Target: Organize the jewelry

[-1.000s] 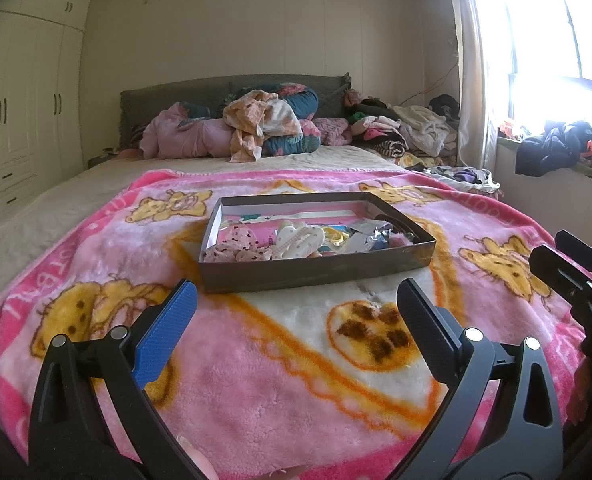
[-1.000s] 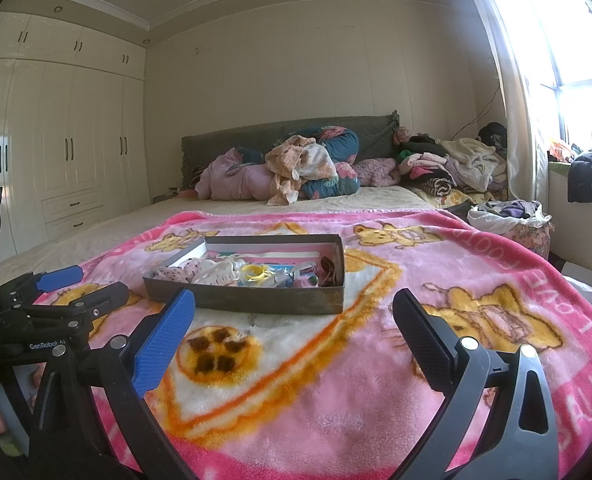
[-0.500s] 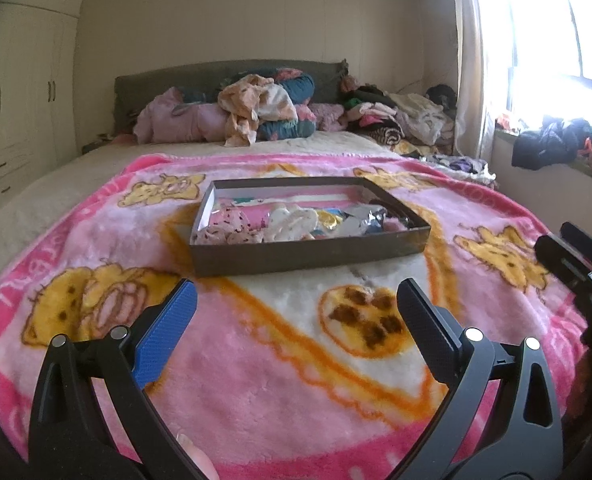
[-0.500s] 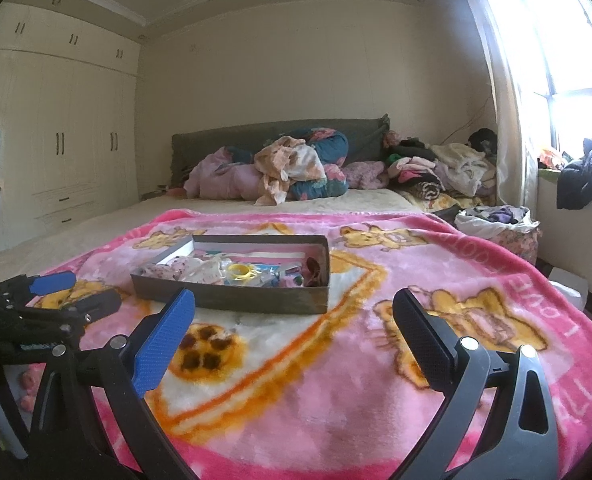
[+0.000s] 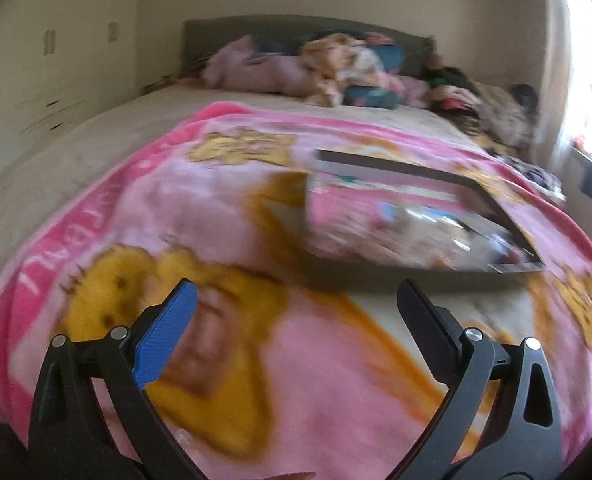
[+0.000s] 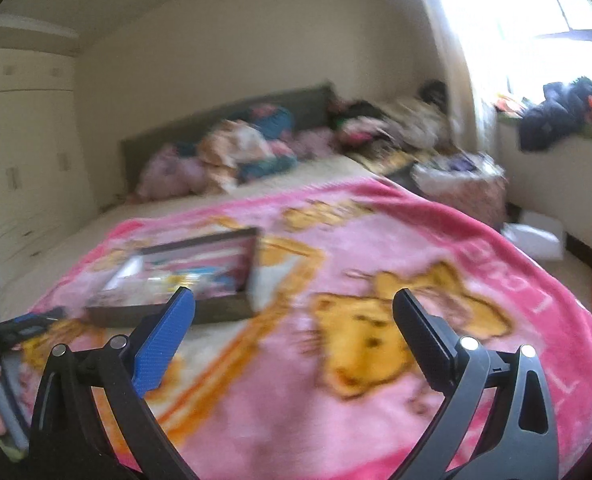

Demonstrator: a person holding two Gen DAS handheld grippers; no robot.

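Swinging left hand-held gripper (image 5: 296,296) | tray (image 5: 395,276) shifted right, blurred

Both wrist cameras looked low across the pink blanket (image 5: 224,216) toward the headboard (image 6: 224,120); each caught the shallow box (image 5: 415,216), right of centre on the left camera, left of centre on the right.

Daylight enters from the window (image 6: 535,12) at 1 o'clock in the right wrist view and at 3 o'clock in the left; both panes are blown out to white glare. The room is otherwise evenly lit. Motion blur smears both views: the blanket (image 5: 224,216) pattern and the box (image 5: 411,224) contents are unreadable, the headboard clutter soft. Gripper fingers (image 5: 164,336) near the lens stay sharp. A soft shadow lies along the near wall of the box. Fisheye bending curves walls; corners are vignetted black.
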